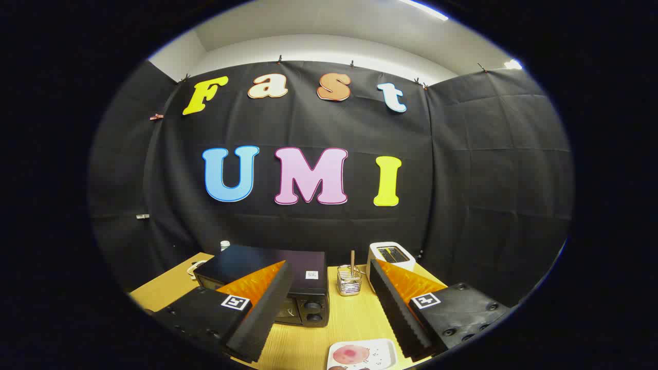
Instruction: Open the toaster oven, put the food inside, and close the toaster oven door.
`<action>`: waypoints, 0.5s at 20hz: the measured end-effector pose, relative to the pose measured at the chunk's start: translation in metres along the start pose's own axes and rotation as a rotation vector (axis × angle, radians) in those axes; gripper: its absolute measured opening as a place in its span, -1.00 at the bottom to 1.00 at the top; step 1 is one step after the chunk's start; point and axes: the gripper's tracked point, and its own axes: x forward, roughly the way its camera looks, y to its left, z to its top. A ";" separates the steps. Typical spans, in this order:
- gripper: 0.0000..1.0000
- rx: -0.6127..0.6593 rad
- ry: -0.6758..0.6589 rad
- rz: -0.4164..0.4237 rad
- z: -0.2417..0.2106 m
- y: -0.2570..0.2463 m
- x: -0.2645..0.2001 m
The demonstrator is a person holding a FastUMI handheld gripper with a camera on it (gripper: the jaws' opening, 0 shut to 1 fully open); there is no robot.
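Toaster oven sits door-shut just beyond your left finger, food plate between the fingers on the desk, so your hand-held gripper hangs spread and empty, ready for the door

the toaster oven stands on the table, partly behind the left finger of the gripper, whose fingers are spread apart around nothing. right of the oven is a wire holder with a stick in it. further right, behind the right finger, stands a toaster. a plate with food lies between the fingertips, nearest to the camera.
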 end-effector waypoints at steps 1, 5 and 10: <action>0.96 0.002 0.000 0.002 0.000 0.000 0.000; 0.96 0.004 0.003 0.006 0.001 0.003 -0.003; 0.96 -0.013 -0.005 0.026 0.003 0.010 -0.010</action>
